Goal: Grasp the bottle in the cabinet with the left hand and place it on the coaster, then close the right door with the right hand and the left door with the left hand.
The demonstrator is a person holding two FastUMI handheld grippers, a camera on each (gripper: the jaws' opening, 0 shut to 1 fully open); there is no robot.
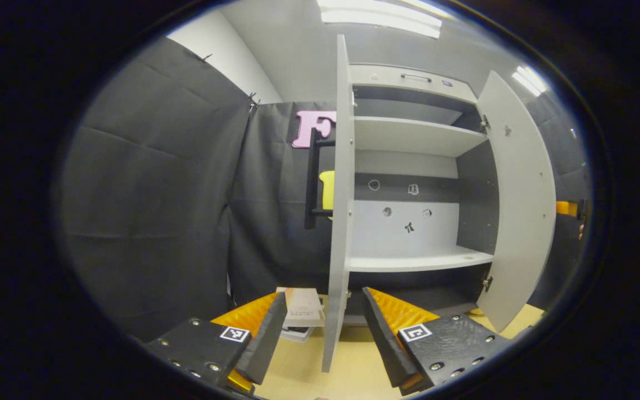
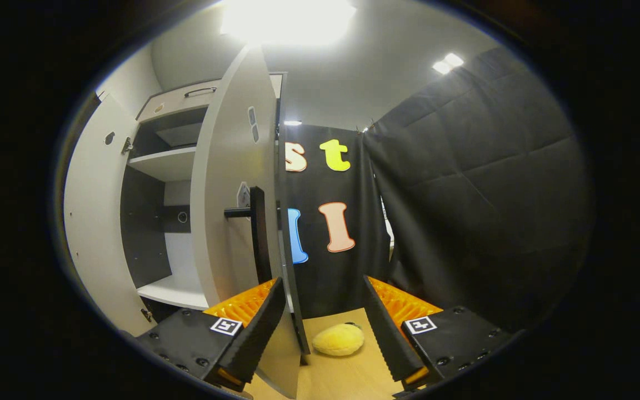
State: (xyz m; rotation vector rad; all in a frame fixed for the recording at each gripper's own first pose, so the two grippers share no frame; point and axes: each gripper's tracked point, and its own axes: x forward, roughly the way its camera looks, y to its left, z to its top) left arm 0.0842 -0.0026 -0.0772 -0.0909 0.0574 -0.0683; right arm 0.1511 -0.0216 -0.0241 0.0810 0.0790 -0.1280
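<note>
At nine o'clock, the left gripper [image 1: 323, 328] is spreading released jaws astride the left door's [image 1: 339, 222] bottom edge. At three, the right gripper [image 2: 320, 328], also released, is straddling the right door [image 2: 231, 194], which likely wants a flat, steady push. No bottle is standing on the cabinet's [image 1: 414, 261] visible shelves.

The left door [image 1: 338, 222] hides part of a white box [image 1: 303, 311] and its own handle [image 1: 313, 183].

Both tongs [image 1: 324, 328] [image 2: 324, 328] carry black screwed housings with square coded markers.
</note>
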